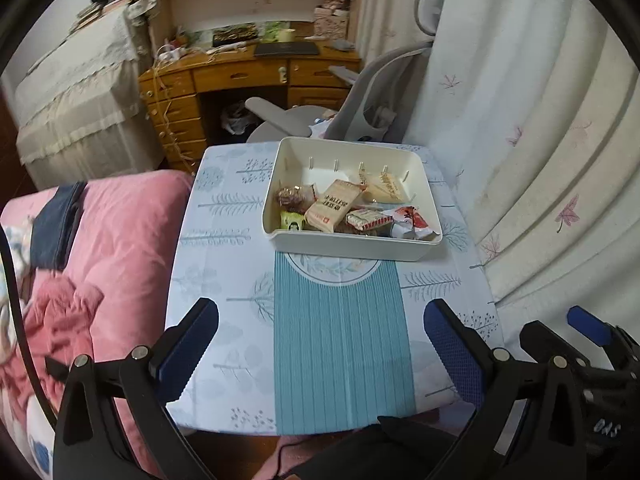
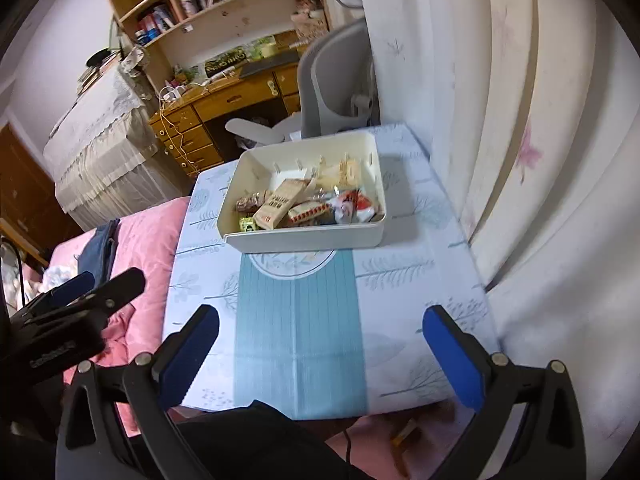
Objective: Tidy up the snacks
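Hovering with left gripper [image 1: 320, 344] and right gripper [image 2: 320, 344] spread wide, empty; likely needing gentle pinching for light, crinkly snacks [image 1: 332, 206] (slippery wrappers) in white bin [image 1: 356, 246].

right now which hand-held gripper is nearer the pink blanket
Left. The left hand-held gripper hangs at the table's bed-side edge, one finger over the pink blanket. The right hand-held gripper is further toward the curtain, over the table.
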